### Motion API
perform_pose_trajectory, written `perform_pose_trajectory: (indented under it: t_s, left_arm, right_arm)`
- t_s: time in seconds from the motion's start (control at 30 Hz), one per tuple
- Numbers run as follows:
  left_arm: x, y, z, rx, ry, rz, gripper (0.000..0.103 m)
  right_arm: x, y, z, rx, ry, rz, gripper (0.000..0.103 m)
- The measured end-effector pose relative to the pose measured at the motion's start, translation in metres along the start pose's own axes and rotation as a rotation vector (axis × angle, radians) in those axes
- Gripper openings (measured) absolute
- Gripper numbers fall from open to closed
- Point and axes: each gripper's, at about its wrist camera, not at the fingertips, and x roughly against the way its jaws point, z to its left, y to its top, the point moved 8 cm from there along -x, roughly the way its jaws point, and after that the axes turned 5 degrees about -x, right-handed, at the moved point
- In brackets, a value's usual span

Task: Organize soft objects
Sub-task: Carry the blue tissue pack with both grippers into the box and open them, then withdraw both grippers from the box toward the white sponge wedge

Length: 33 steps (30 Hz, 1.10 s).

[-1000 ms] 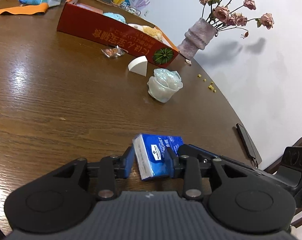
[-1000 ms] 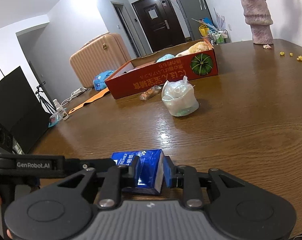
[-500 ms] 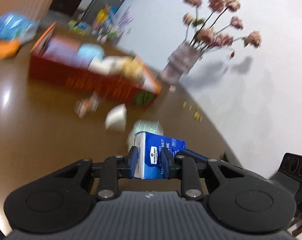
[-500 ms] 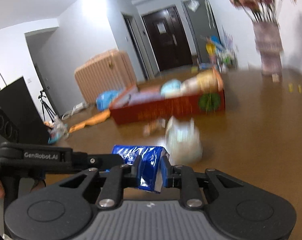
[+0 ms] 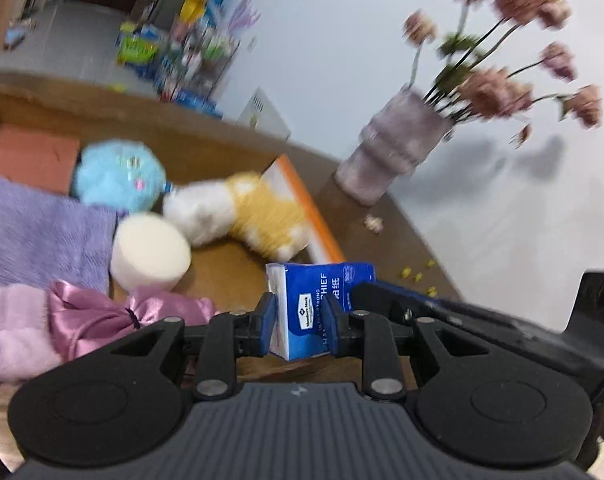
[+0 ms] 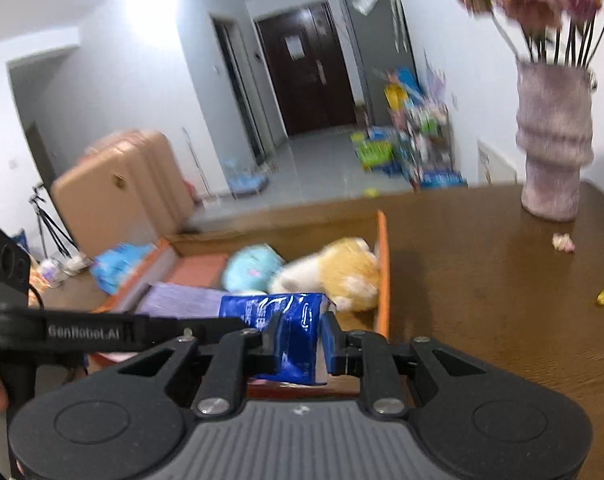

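Item: blue tissue pack, soft-wrapped; held off the table by both claws at once, one at each end, presumably because a limp pack sags if lifted from one side only; position: over the near edge of the open cardboard box, not yet set down.

Left gripper: pads clamped on the pack's white-sided end, wrapper pinched between them.

Right gripper: pads clamped on the crinkled blue film of the other end; film visibly creased under the squeeze.

Box contents, seen from the left wrist: blue plush and white-and-yellow plush side by side at the far end; round cream sponge nearer; purple cloth; pink satin pouch at the near edge; a bare patch of box floor lies below the pack, the likely spot for it.

Elsewhere: vase of pink flowers on the wooden table, well apart from the box; view blurred.
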Motion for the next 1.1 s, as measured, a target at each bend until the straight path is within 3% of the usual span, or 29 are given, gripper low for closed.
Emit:
perform_pose_trajectory:
  t_s: [0.2,0.33,0.47,0.53,0.6,0.73,0.8,0.9,1.1]
  left_arm:
    - [-0.024,-0.016,0.014,-0.016,0.025,0.067,0.026]
    - [-0.024,-0.014,0.016,0.006,0.04,0.051,0.034]
    - [-0.008,-0.007,0.011,-0.006,0.068,0.036,0.034]
    - [0.014,-0.002,0.003,-0.035,0.078,0.006,0.036]
    - [0.042,0.003,-0.008,-0.078,0.088,-0.035,0.044]
    - [0.106,0.006,-0.026,-0.207,0.167,-0.122,0.053]
    - [0.139,0.003,-0.03,-0.259,0.23,-0.165,0.067]
    - [0.181,-0.005,-0.033,-0.318,0.332,-0.235,0.081]
    - [0.242,-0.026,-0.04,-0.336,0.408,-0.292,0.083]
  right_arm:
    - [-0.03,-0.02,-0.003,0.08,-0.061,0.068,0.029]
    - [-0.031,-0.017,-0.001,0.104,-0.098,0.042,0.029]
    - [-0.012,-0.009,0.001,0.107,-0.1,0.018,0.033]
    - [0.005,-0.002,0.004,0.116,-0.095,-0.008,0.035]
    - [0.025,0.004,0.009,0.124,-0.095,-0.037,0.038]
    - [0.073,0.012,0.025,0.16,-0.085,-0.102,0.044]
    - [0.094,0.012,0.033,0.174,-0.076,-0.129,0.047]
    - [0.121,0.009,0.046,0.189,-0.053,-0.164,0.052]
    - [0.165,-0.002,0.071,0.219,-0.027,-0.217,0.055]
